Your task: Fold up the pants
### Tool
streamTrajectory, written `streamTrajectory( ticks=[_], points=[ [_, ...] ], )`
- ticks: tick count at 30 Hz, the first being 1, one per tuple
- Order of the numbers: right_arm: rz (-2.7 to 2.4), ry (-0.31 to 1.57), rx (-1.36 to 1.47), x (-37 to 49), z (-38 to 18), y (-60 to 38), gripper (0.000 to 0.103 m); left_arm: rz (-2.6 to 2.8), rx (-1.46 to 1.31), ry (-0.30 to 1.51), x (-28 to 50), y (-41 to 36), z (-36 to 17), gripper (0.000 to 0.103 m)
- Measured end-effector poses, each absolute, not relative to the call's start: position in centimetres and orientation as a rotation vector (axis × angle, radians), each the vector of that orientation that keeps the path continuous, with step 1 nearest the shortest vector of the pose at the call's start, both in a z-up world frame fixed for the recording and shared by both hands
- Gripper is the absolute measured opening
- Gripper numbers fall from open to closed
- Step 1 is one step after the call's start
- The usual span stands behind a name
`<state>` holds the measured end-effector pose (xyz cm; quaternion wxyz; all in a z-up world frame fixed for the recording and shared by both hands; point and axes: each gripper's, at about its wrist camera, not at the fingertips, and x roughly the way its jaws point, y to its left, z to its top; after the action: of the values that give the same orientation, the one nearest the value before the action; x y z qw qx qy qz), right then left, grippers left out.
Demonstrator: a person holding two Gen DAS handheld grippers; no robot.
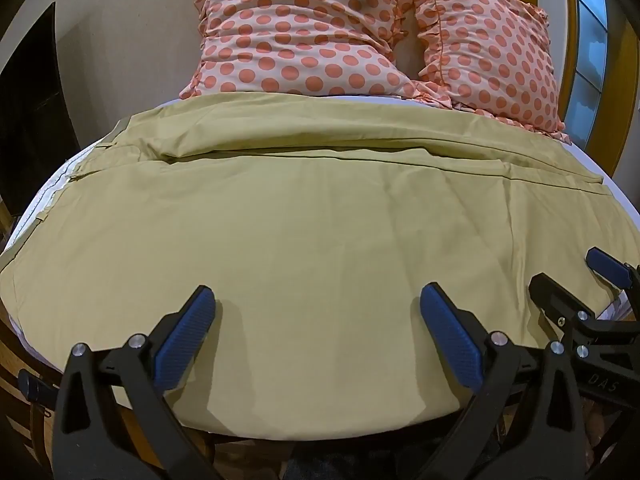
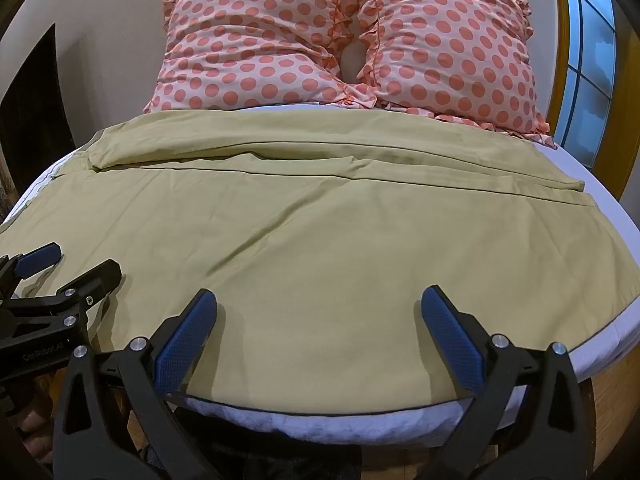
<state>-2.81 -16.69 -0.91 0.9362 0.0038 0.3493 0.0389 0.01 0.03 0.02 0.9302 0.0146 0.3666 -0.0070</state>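
Olive-tan pants (image 1: 304, 220) lie spread flat across the bed, with one leg folded over the other along the far side; they also show in the right wrist view (image 2: 320, 232). My left gripper (image 1: 318, 304) is open and empty, hovering over the near edge of the pants. My right gripper (image 2: 319, 304) is open and empty, over the near edge further right. The right gripper shows at the right of the left wrist view (image 1: 568, 276), and the left gripper at the left of the right wrist view (image 2: 80, 264). Both sit side by side.
Two pink pillows with orange dots (image 1: 304, 32) (image 2: 452, 44) lean at the head of the bed. A white mattress edge (image 2: 328, 420) shows under the pants. A window (image 2: 592, 52) is at the right, a dark doorway (image 1: 28, 100) at the left.
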Motion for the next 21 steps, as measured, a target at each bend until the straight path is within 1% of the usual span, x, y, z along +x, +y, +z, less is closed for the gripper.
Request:
streamTrajectory(
  ticks=[21],
  points=[
    [0.078,0.710,0.009,-3.00,-0.90,-16.72,0.102,-0.014,0.032,0.746,0.00,0.02,0.04,0.101]
  ],
)
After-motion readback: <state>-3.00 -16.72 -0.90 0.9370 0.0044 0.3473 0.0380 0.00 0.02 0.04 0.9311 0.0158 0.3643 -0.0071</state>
